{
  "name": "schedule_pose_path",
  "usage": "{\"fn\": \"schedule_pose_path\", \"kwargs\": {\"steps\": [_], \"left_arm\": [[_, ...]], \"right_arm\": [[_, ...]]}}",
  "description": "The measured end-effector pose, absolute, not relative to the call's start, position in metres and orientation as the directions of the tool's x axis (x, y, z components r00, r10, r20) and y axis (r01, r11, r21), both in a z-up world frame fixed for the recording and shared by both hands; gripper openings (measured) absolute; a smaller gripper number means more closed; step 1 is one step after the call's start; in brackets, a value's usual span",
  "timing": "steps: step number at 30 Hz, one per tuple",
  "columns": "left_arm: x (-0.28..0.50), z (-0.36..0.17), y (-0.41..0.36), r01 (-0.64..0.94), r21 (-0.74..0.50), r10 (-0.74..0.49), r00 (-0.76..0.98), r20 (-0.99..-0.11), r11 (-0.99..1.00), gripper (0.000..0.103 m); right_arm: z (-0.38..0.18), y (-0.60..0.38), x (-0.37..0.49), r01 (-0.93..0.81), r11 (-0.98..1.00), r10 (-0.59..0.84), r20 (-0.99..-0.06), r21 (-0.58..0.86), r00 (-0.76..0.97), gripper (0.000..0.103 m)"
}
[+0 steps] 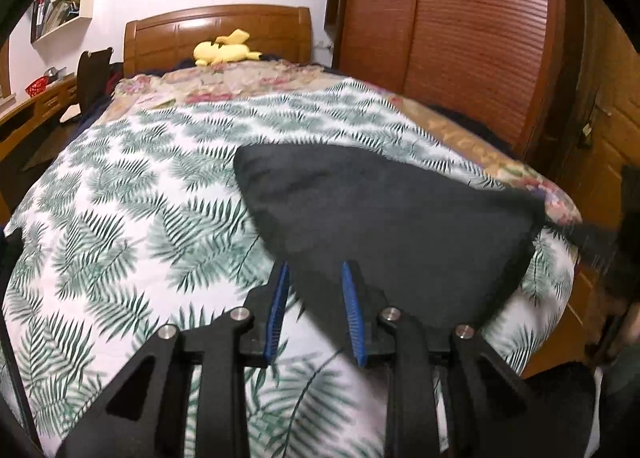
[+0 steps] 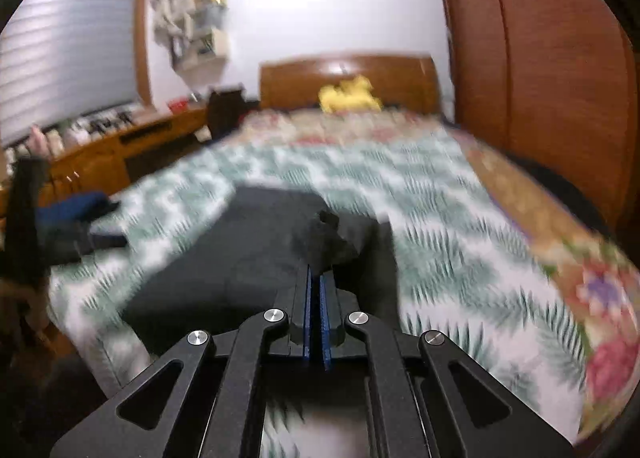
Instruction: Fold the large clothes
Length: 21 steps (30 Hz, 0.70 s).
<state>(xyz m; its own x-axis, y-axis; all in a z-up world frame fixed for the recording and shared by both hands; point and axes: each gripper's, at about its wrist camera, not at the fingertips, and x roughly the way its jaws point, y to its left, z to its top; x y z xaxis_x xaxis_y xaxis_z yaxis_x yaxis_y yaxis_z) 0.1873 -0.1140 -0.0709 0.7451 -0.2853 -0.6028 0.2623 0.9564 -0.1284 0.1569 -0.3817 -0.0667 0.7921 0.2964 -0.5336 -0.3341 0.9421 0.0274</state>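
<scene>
A large black garment [image 1: 384,217] lies on the bed's palm-leaf cover [image 1: 120,197], near the foot and right side. My left gripper [image 1: 314,270] is open, its blue pads [image 1: 351,298] just above the garment's near edge with nothing between them. In the right wrist view the same black garment [image 2: 248,242] spreads over the cover [image 2: 460,266]. My right gripper [image 2: 317,274] is shut on a bunched corner of the garment [image 2: 326,236], lifted a little off the bed. That view is blurred by motion.
A yellow plush toy [image 1: 224,50] lies by the wooden headboard [image 1: 218,31]. A tall wooden wardrobe [image 1: 460,37] stands right of the bed. A wooden desk [image 2: 120,145] and dark chair [image 2: 226,107] stand left. Dark blue clothing [image 2: 76,209] lies at the bed's left edge.
</scene>
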Motion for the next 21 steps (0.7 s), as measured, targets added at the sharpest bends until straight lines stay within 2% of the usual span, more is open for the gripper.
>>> {"fn": "schedule_pose_path", "kwargs": {"steps": [3, 6, 10, 11, 12, 14, 16, 21], "left_arm": [[0.200, -0.067, -0.117, 0.284, -0.147, -0.314, 0.746, -0.587, 0.948, 0.025], [0.213, -0.069, -0.118, 0.292, -0.152, -0.324, 0.748, -0.579, 0.944, 0.025], [0.230, -0.073, -0.116, 0.289, -0.150, -0.321, 0.750, -0.578, 0.946, 0.025], [0.235, -0.074, -0.116, 0.284, -0.142, -0.313, 0.756, -0.575, 0.948, 0.025], [0.238, -0.075, -0.114, 0.281, -0.139, -0.308, 0.761, -0.570, 0.950, 0.025], [0.239, -0.078, -0.110, 0.272, -0.146, -0.306, 0.772, -0.558, 0.951, 0.025], [0.240, -0.083, -0.104, 0.264, -0.163, -0.310, 0.781, -0.542, 0.951, 0.025], [0.236, -0.102, -0.093, 0.249, -0.167, -0.300, 0.786, -0.541, 0.954, 0.025]], "right_arm": [[-0.086, -0.390, 0.161, -0.319, 0.946, 0.286, -0.613, 0.058, 0.736, 0.001], [-0.077, -0.391, 0.156, -0.311, 0.949, 0.272, -0.620, 0.047, 0.736, 0.002], [-0.047, -0.383, 0.157, -0.295, 0.955, 0.213, -0.602, -0.038, 0.770, 0.006], [-0.042, -0.382, 0.158, -0.292, 0.955, 0.204, -0.595, -0.054, 0.777, 0.014], [-0.032, -0.378, 0.160, -0.288, 0.954, 0.192, -0.581, -0.078, 0.791, 0.033], [-0.019, -0.374, 0.164, -0.285, 0.953, 0.185, -0.546, -0.103, 0.817, 0.060], [-0.010, -0.368, 0.175, -0.301, 0.947, 0.198, -0.536, -0.112, 0.821, 0.060], [-0.019, -0.335, 0.227, -0.385, 0.911, 0.221, -0.613, -0.148, 0.758, 0.060]]}}
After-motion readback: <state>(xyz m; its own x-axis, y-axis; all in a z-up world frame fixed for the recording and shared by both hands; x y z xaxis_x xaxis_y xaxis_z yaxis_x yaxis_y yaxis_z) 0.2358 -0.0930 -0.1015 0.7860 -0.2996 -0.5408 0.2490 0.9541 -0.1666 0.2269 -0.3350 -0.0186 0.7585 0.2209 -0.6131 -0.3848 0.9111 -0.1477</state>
